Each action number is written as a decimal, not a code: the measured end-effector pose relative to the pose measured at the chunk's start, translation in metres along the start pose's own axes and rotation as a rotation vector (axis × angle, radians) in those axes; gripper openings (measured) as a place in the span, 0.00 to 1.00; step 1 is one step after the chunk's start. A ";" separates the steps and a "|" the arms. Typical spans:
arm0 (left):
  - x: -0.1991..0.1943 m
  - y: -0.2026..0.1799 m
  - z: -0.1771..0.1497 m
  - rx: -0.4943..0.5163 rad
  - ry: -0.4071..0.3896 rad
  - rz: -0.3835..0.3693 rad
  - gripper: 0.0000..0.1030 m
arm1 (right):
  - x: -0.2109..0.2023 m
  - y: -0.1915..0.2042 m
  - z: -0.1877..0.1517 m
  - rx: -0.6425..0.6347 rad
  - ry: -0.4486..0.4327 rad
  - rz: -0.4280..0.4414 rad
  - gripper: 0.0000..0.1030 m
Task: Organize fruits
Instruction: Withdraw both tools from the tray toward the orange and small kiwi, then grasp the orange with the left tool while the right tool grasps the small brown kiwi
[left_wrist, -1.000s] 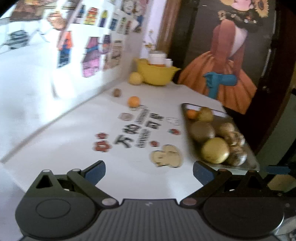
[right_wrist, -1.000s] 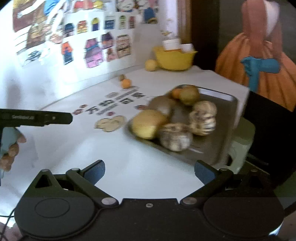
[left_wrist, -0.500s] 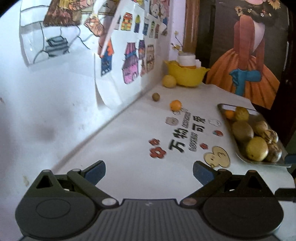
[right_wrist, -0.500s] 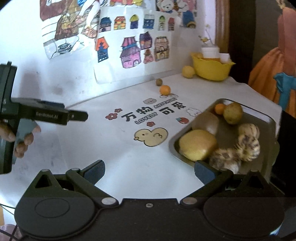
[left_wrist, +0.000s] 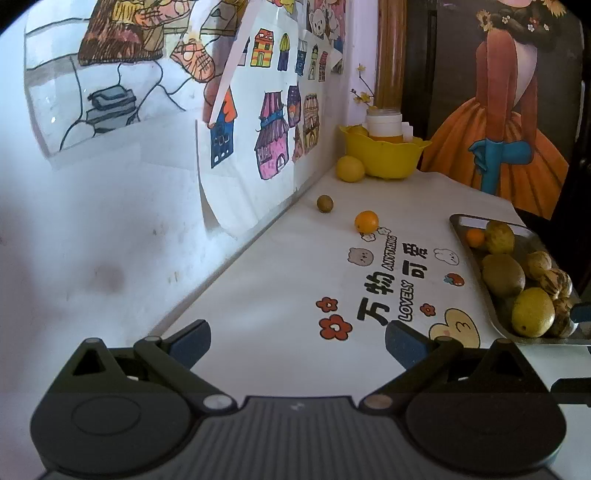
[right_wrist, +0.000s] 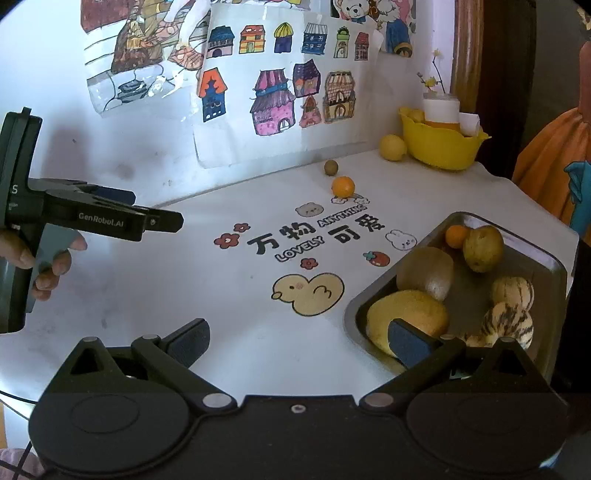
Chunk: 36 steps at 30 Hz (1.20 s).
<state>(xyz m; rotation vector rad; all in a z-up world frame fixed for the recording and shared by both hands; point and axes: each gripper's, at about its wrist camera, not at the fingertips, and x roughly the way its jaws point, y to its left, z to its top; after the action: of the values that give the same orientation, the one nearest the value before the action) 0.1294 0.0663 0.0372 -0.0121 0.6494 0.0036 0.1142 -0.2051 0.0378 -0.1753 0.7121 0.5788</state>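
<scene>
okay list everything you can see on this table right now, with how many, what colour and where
metal tray: 1, grey, table's right edge
fruits in tray: about 7, yellow, brown, orange, striped
orange fruit: 1, loose, mid-table
small brown fruit: 1, near the wall
yellow fruit: 1, beside the bowl
bowl: 1, yellow, far corner, holding containers
table mat: 1, white, printed cartoons
drawings: several, coloured, on the wall
left gripper: open, empty
right gripper: open, empty, by the tray
hand: 1, holding the left gripper

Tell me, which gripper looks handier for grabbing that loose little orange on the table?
Probably the left gripper: open, and the orange lies ahead of it on bare table. The right gripper, also open, sits by the tray.
</scene>
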 end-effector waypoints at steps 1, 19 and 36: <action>0.001 0.000 0.002 0.002 -0.001 0.003 1.00 | 0.001 -0.001 0.002 0.001 0.000 0.002 0.99; 0.021 -0.011 0.024 0.065 -0.025 -0.011 1.00 | 0.002 -0.036 0.039 0.004 -0.022 -0.026 0.99; 0.082 -0.024 0.062 0.039 -0.022 -0.087 1.00 | 0.070 -0.090 0.135 -0.011 0.075 -0.031 0.99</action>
<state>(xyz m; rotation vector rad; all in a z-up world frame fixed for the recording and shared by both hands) 0.2320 0.0433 0.0375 -0.0029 0.6263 -0.0927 0.2834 -0.2029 0.0897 -0.2189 0.7775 0.5494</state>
